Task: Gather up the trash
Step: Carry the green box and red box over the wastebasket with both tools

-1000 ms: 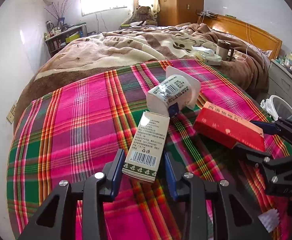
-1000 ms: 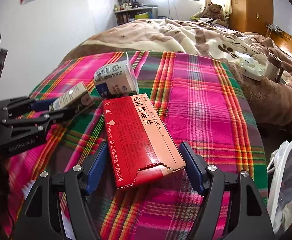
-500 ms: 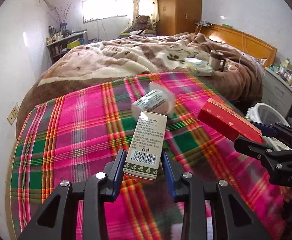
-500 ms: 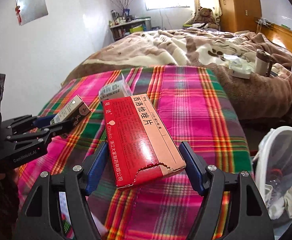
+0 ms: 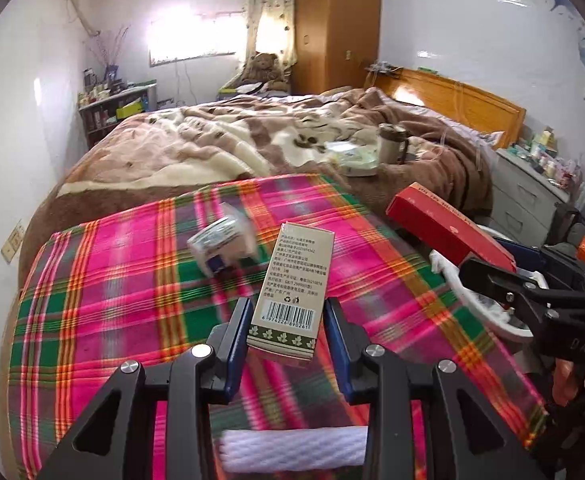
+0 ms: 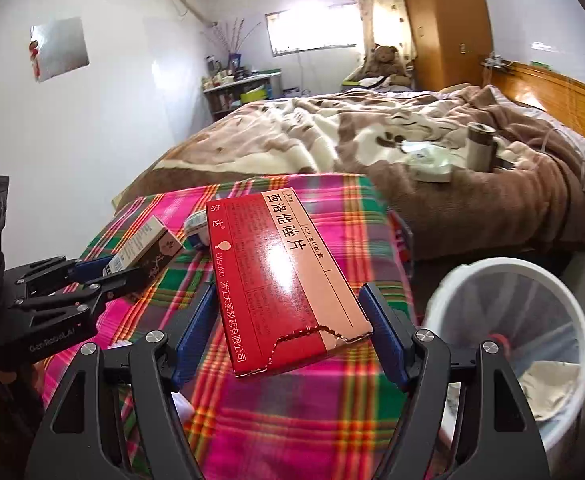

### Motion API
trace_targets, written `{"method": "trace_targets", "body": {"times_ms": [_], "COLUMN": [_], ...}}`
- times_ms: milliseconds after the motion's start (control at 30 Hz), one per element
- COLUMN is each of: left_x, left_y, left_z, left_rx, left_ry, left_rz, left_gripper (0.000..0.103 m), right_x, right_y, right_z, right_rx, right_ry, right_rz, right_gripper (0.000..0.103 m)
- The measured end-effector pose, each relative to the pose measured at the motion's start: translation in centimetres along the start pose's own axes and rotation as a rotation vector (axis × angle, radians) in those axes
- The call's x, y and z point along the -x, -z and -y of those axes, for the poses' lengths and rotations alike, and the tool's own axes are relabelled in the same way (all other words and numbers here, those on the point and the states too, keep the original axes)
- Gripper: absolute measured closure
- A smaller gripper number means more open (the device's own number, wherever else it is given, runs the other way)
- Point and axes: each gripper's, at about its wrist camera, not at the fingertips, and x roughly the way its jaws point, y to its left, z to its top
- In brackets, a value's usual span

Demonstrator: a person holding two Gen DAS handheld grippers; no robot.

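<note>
The right gripper [image 6: 288, 336] clamps a red medicine box [image 6: 282, 276] just left of the white bin [image 6: 508, 320]; the left gripper [image 5: 286, 334] clamps a beige carton [image 5: 292, 292]. Releasing short of the bin's rim could drop either beside it.

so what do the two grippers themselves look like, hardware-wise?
Both match: black angular frames with triangular cut-outs, silver round bolts, and blue pads lining the fingers. The left gripper carries white "GenRobot.AI" lettering on its side; the right gripper shows "DAS" on its body. A black cable loops up behind the left one. No sleeves visible.
</note>
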Motion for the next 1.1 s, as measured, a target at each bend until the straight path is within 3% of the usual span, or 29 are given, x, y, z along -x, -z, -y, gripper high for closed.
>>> {"method": "trace_targets", "body": {"times_ms": [467,1100], "left_x": [0.7,-3.6], "left_y": [-2.0,-1.9], "left_z": [10.4,22.4], "left_rx": [-0.070,-0.119], "left_ry": [0.109,0.252], "left_rz": [0.047,-0.001], "left_gripper": [0.066,0.066], "right_x": [5.3,6.6], "right_y": [0.5,2.4], "right_z": [8.2,15.6], "right_rx": [-0.092,-0.166], "right_ry": [0.161,0.279], "right_rz": [0.072,0.026], "right_gripper": [0.030,0.030]}}
